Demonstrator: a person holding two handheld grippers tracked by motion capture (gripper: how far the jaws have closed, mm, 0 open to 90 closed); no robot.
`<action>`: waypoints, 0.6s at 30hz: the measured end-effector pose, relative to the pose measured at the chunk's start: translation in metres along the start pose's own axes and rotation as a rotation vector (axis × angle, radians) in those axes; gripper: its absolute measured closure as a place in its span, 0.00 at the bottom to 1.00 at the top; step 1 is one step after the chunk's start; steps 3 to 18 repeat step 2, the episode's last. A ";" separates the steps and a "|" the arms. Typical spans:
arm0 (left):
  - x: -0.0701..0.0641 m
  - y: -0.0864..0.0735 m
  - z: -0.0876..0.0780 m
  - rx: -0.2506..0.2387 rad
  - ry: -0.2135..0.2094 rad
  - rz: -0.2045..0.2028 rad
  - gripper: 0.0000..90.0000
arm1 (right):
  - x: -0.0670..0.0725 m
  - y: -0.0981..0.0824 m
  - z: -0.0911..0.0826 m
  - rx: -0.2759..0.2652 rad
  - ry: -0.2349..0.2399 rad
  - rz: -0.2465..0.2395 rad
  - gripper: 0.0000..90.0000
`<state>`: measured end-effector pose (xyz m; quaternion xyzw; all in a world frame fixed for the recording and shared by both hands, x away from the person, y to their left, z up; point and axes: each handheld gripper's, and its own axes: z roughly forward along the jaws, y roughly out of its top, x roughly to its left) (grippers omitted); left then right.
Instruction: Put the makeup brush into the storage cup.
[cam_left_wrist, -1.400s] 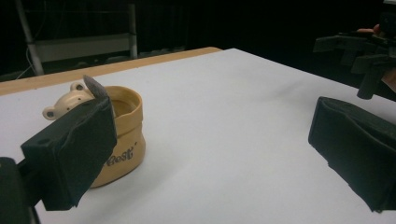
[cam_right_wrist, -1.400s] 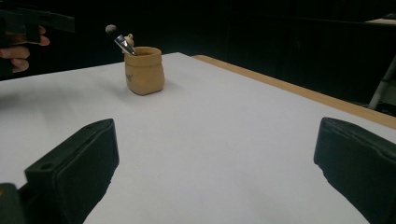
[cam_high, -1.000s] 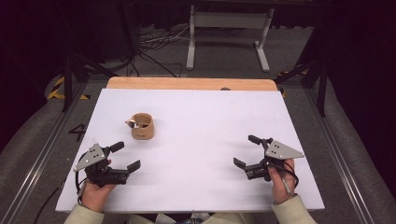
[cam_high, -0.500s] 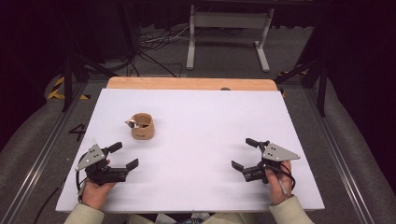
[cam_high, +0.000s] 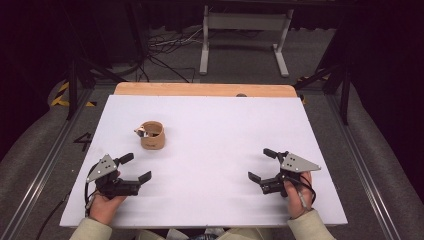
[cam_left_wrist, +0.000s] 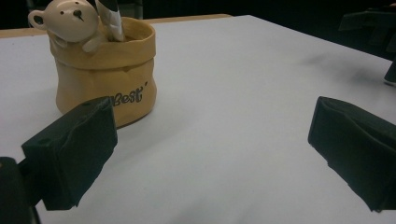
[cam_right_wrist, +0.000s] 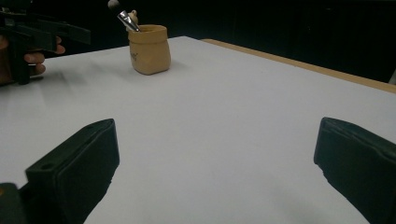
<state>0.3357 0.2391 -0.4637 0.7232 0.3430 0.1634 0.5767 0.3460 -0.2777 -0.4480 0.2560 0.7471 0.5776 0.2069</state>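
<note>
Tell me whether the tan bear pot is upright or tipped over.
Upright. The tan bear pot sits flat on its base on the white table, its mouth up, with a brush handle sticking out of the top.

This is looking like a lab or recording studio: black curtains are surrounding a white table (cam_high: 210, 150), cables (cam_high: 165, 47) are lying at 12 o'clock beside a metal stand (cam_high: 245, 30).
</note>
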 end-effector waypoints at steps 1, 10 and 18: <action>0.000 0.000 0.000 0.000 -0.004 -0.001 0.02 | 0.000 0.000 -0.001 0.001 0.002 0.005 0.01; 0.000 0.000 -0.001 0.001 -0.011 -0.004 0.02 | 0.000 0.001 -0.001 0.002 0.003 0.010 0.01; 0.000 0.000 -0.001 0.001 -0.011 -0.004 0.02 | 0.000 0.001 -0.001 0.002 0.003 0.010 0.01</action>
